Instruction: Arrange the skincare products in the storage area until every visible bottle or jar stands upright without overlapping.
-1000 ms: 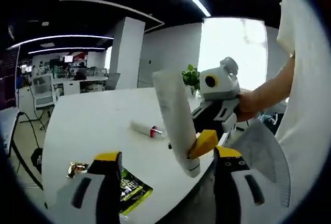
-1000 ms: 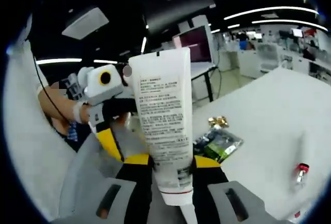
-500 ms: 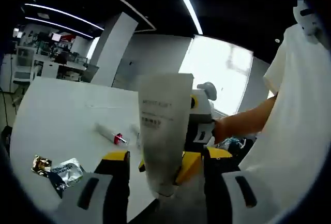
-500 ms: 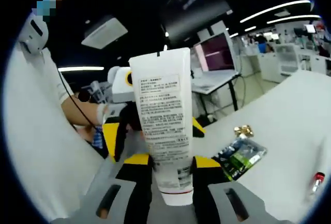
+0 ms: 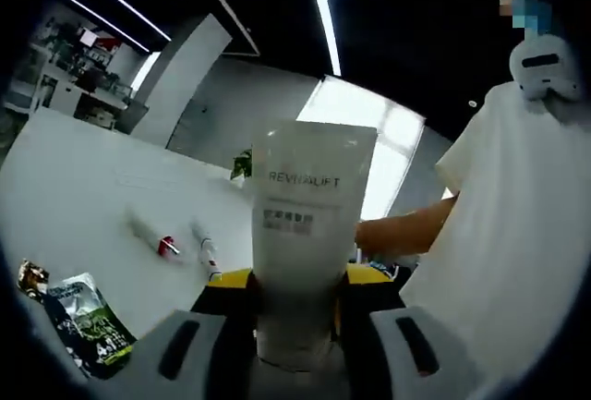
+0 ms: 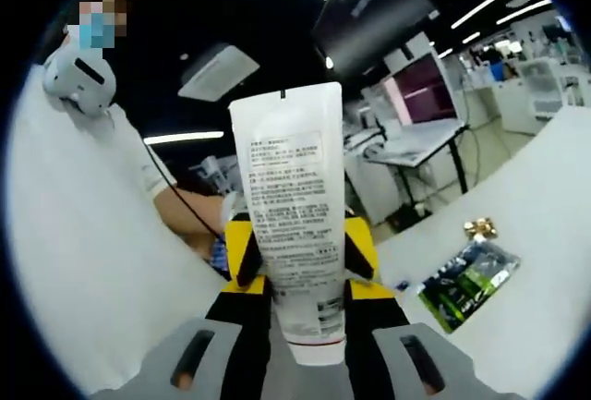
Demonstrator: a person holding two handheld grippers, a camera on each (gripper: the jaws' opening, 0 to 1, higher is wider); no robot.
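White tube [image 6: 294,234] held up above counter [image 6: 545,261], crimped end up, cap end down between jaws of right hand-held gripper [image 6: 309,312], jaws closed on its lower part. In left gripper view same tube [image 5: 309,224] sits between jaws of left hand-held gripper [image 5: 294,294]; cannot tell whether these press it. Left gripper's yellow tips flank tube behind it in right gripper view. Green sachet [image 6: 466,275] and gold wrapper [image 6: 478,228] on counter. Two small red-capped items [image 5: 168,245] lie further along counter [image 5: 83,169].

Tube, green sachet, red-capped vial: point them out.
white tube [image 6: 292,215], right gripper view: printed back panel.
green sachet [image 6: 467,282], right gripper view: centre of the pack.
red-capped vial [image 5: 168,247], left gripper view: red cap.
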